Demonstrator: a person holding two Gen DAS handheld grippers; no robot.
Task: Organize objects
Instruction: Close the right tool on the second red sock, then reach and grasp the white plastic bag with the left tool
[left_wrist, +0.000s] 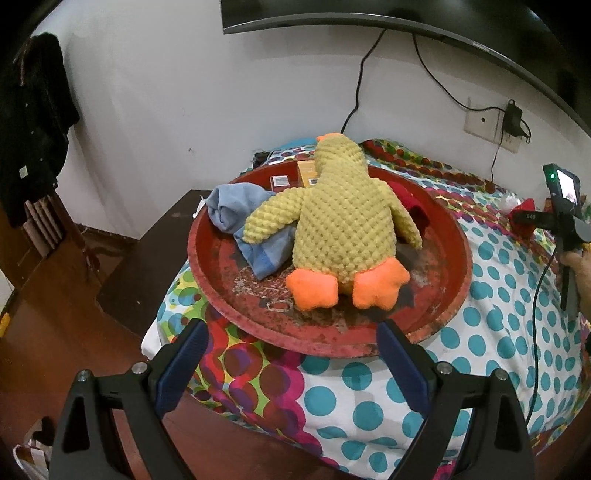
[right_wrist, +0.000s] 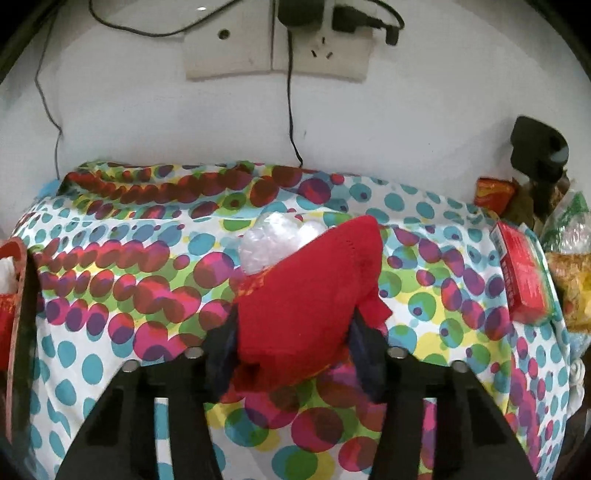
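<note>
Red cloth (right_wrist: 310, 295) before crumpled plastic (right_wrist: 273, 240)

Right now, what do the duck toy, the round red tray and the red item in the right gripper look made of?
Duck toy: plush, knobbly yellow pile.
Round red tray: probably painted metal, matte, paint flaking.
Red cloth in the right gripper: soft knit-like fabric, folds under the pads.

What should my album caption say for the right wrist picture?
Right gripper pinching a red cloth on the dotted bedsheet.

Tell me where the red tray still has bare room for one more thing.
The near part of the tray, in front of the duck's orange feet, is bare. Its far half is crowded: blue cloth, small boxes, red cloth.
</note>
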